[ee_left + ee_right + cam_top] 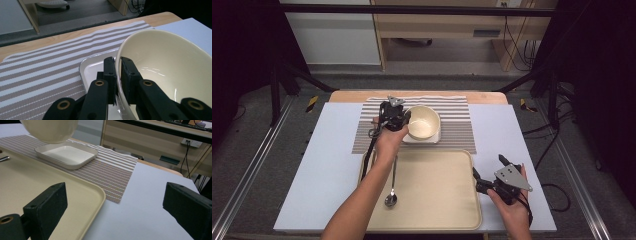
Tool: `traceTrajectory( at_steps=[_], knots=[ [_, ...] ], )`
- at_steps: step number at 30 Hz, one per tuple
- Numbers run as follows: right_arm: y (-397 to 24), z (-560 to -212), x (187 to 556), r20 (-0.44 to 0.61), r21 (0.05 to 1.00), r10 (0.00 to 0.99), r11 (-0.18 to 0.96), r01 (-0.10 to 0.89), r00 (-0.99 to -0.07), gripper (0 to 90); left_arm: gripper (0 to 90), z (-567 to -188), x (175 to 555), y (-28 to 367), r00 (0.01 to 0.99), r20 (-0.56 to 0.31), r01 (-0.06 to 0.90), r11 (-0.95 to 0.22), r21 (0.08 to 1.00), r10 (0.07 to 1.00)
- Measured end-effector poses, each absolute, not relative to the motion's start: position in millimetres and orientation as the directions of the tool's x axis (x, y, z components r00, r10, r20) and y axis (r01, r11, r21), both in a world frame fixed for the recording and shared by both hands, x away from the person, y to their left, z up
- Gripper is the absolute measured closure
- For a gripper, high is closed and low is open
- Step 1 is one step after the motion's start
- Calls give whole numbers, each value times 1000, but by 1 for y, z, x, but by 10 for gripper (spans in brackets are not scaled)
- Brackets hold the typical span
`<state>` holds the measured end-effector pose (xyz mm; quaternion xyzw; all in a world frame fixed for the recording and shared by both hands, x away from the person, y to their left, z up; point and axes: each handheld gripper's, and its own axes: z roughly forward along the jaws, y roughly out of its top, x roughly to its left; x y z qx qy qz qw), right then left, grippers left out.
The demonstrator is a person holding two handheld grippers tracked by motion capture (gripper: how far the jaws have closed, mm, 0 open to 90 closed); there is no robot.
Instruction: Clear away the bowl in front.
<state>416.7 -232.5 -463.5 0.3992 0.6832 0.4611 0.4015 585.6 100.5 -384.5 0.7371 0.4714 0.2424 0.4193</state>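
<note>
A cream bowl [423,121] [165,65] hangs tilted above a white square plate [436,138] [92,68] [66,153] on the striped placemat [457,122]. My left gripper [398,116] [118,65] is shut on the bowl's rim, one jaw outside and one inside. The bowl's underside [50,130] shows lifted clear of the plate in the right gripper view. My right gripper [488,175] [115,202] stands open and empty by the right edge of the beige tray [437,190] [30,182]. A metal spoon [391,192] lies on the tray's left part.
The tray sits on a pale board [502,135] over the wooden table. Wooden furniture [150,140] and cables [517,45] stand beyond the table's far edge. Dark frame posts [552,85] flank both sides.
</note>
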Motion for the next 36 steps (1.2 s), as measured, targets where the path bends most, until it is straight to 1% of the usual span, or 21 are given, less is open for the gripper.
traceTrajectory(
  at_steps=[3, 11, 14, 21, 31, 36],
  knots=[
    [-232, -463, 417, -183, 951, 915, 258, 170, -360, 59, 829, -385, 575, 103, 451, -56, 498, -199, 844, 891],
    [-228, -462, 416, -192, 949, 913, 266, 167, -361, 59, 829, -393, 539, 110, 481, -45, 491, -227, 841, 876],
    [-228, -462, 416, -197, 948, 911, 271, 166, -362, 59, 829, -399, 523, 110, 499, -73, 500, -219, 838, 864],
    [-228, -462, 415, -194, 949, 913, 267, 167, -360, 59, 829, -408, 495, 111, 543, -91, 503, -237, 831, 835],
    [-228, -462, 416, -194, 949, 914, 267, 168, -357, 59, 829, -417, 463, 117, 575, -118, 501, -235, 833, 810],
    [-228, -463, 416, -193, 948, 914, 267, 171, -357, 59, 829, -425, 456, 129, 562, -136, 523, -223, 823, 816]
  ],
)
